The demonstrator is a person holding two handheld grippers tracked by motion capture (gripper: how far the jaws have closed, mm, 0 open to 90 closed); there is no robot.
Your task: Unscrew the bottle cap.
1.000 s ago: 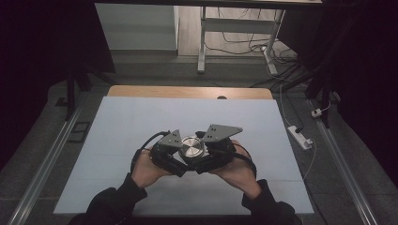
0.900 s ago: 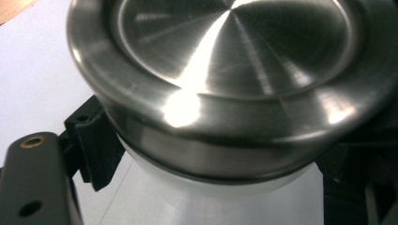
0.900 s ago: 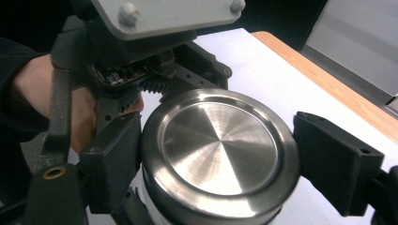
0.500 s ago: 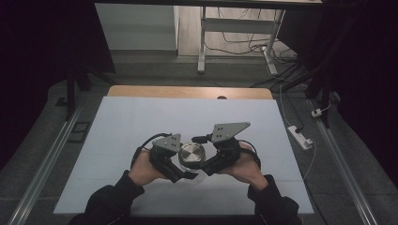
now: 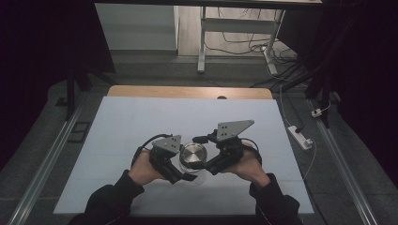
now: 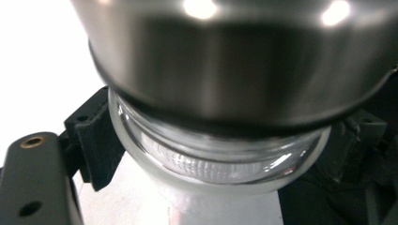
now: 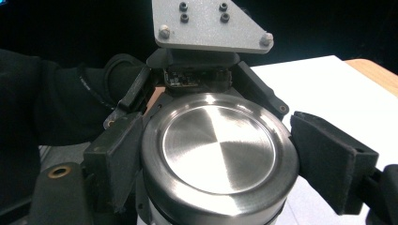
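Note:
A glass jar (image 6: 220,161) with a brushed steel lid (image 5: 194,153) stands on the white table top (image 5: 141,122), near its front middle. My left gripper (image 5: 185,162) comes in from the left and is shut on the jar's glass body, with a black pad (image 6: 94,140) pressed against each side below the lid (image 6: 234,61). My right gripper (image 7: 220,150) comes in from the right and is shut on the lid (image 7: 218,143), its pads (image 7: 117,159) on opposite edges. The left gripper's grey plate (image 7: 211,23) faces it from across the jar.
A person's hands and dark sleeves (image 5: 112,197) hold both grippers at the table's front edge. A wooden strip (image 5: 187,92) borders the far edge. A white power strip (image 5: 300,136) lies on the floor to the right. Desk legs and cables (image 5: 234,42) stand beyond the table.
The right gripper has swung outward and turned around the lid, its grey plate moving up and right. The two hands have spread a little apart. The jar stays in place.

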